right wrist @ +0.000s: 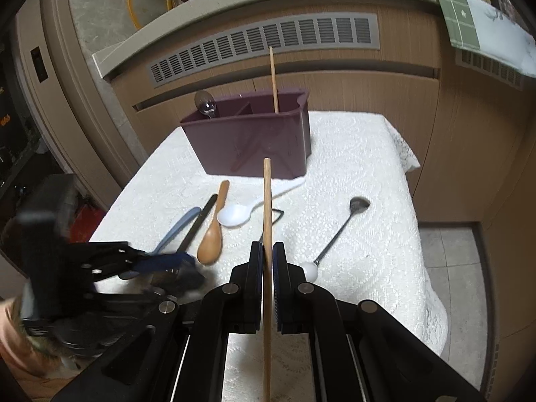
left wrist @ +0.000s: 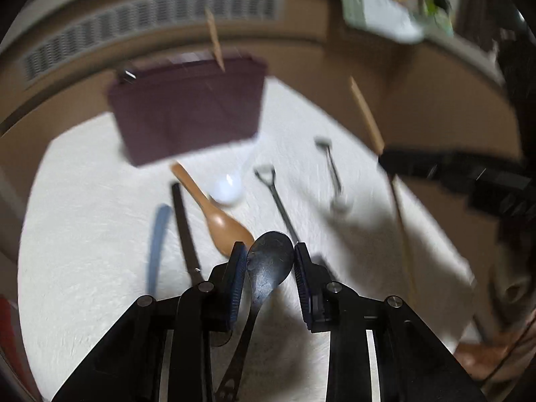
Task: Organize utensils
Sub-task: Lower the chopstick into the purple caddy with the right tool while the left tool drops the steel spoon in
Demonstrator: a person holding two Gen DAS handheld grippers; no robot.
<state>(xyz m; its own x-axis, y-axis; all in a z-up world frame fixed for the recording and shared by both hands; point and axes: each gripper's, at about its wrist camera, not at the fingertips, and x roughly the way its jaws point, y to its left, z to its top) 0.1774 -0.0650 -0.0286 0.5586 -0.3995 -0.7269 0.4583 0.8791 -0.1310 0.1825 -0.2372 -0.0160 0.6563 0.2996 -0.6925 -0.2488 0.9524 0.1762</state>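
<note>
Black spoon (left wrist: 269, 264) pinched in left tool (left wrist: 268, 261); right tool (right wrist: 267, 261) clamps chopstick (right wrist: 267, 207); cloth (right wrist: 368, 234) right edge bare.

Glossy black spoon (left wrist: 269, 261), wooden chopstick (right wrist: 267, 221)

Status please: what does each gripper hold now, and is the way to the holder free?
Left gripper around black spoon. Right gripper shut on wooden chopstick. Purple holder ahead, path clear.
</note>
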